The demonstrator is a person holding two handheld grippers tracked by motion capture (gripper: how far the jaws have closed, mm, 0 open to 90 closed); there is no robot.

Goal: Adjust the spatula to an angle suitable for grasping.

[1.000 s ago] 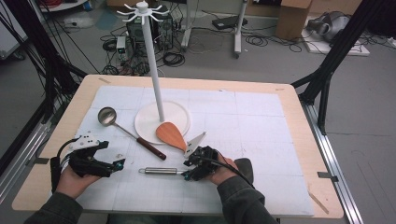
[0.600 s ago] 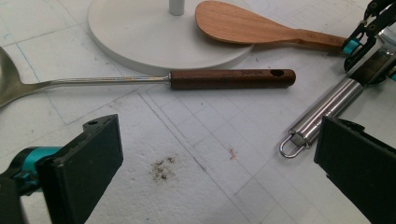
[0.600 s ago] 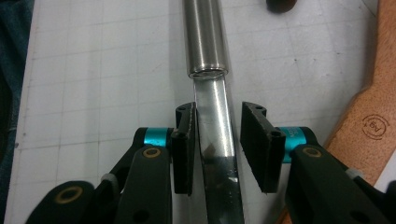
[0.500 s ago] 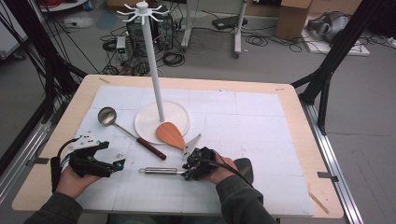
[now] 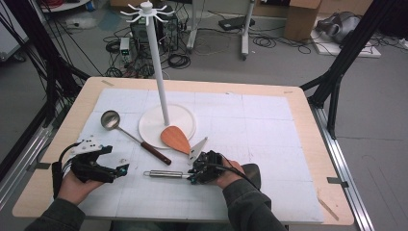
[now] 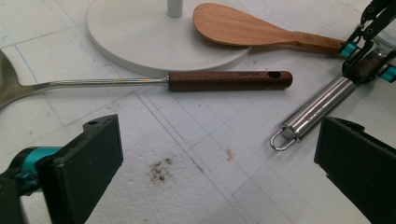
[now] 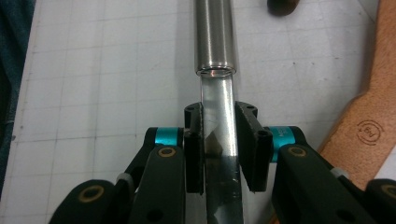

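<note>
Tongs, right (image 7: 219,149), just closed on steel tool (image 7: 215,42).

Even, fairly bright overhead light falls on the tabletop (image 5: 269,125), with only faint shadows around the white stand (image 5: 159,82). Glare streaks the steel handle (image 7: 215,37) in the right gripper view. Nearby black jaws look soft; the high view is grainy.

A round stamped mark sits on the wooden spatula (image 7: 369,126), just right of the right tool (image 7: 219,140), its characters too small to read; faint engraving runs along the steel handle (image 6: 317,109) and the dark wooden ladle handle (image 6: 229,80), both illegible.
</note>
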